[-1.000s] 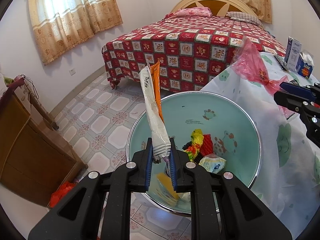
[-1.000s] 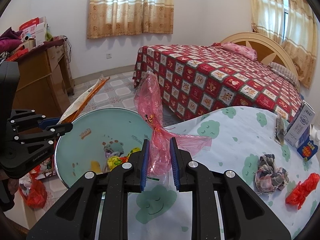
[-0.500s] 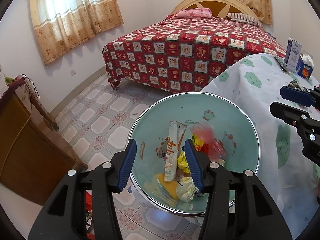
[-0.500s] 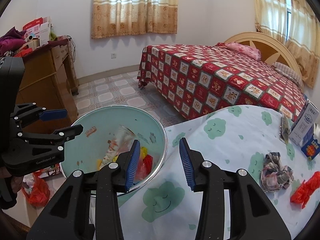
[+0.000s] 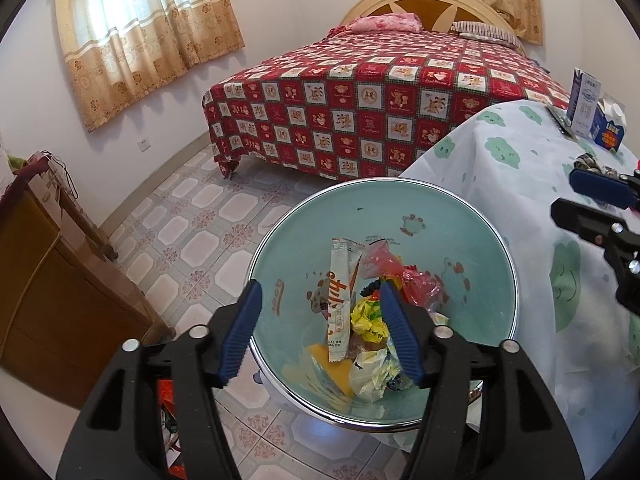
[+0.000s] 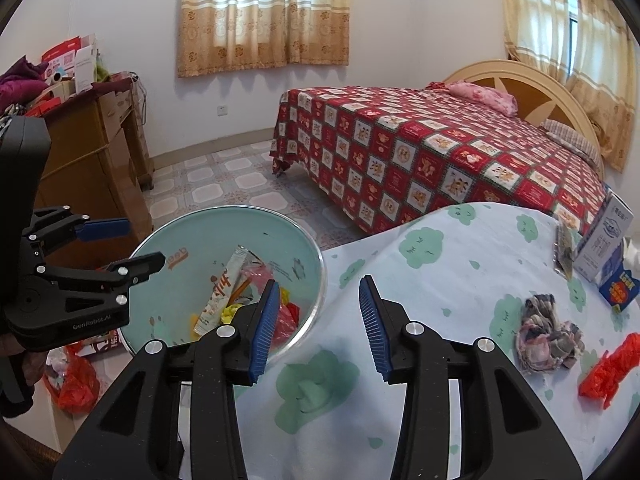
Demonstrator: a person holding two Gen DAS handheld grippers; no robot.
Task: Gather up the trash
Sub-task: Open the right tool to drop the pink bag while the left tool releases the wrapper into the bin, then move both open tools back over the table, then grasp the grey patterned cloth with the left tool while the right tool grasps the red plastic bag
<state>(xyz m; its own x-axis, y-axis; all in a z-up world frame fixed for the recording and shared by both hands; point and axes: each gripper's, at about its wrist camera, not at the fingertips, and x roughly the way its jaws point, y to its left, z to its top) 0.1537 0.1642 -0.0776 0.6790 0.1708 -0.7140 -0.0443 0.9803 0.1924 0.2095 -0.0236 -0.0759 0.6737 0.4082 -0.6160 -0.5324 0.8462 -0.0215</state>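
Both claws stood wide open and empty: the left gripper point(image 5: 320, 330) above the trash bin point(image 6: 308, 240), the right gripper point(image 6: 316, 322) over the table's left edge. Near the right edge lay a red plastic scrap point(image 6: 610, 364) and a crumpled wrapper point(image 6: 548, 334), probably light and soft, best pinched at a raised fold

The trash bin point(image 5: 472, 240) is pale teal inside with small cartoon animal prints and a silvery rim. In it lie a white wrapper point(image 5: 338, 300) with orange lettering, a translucent pink bag point(image 5: 384, 262), and yellow crumpled plastic point(image 5: 368, 320). The cloth over the counter point(image 6: 460, 264) is white with green cloud faces. On it sit a grey-and-pink crumpled wad point(image 6: 548, 336), a red plastic scrap point(image 6: 608, 364) and a blue-and-white carton point(image 6: 604, 248). The bedspread point(image 6: 432, 160) is red with cream bear squares. The curtains point(image 6: 264, 16) are cream above tan floral bands. Both grippers' fingers point(image 6: 264, 324) carry blue ribbed pads on black.
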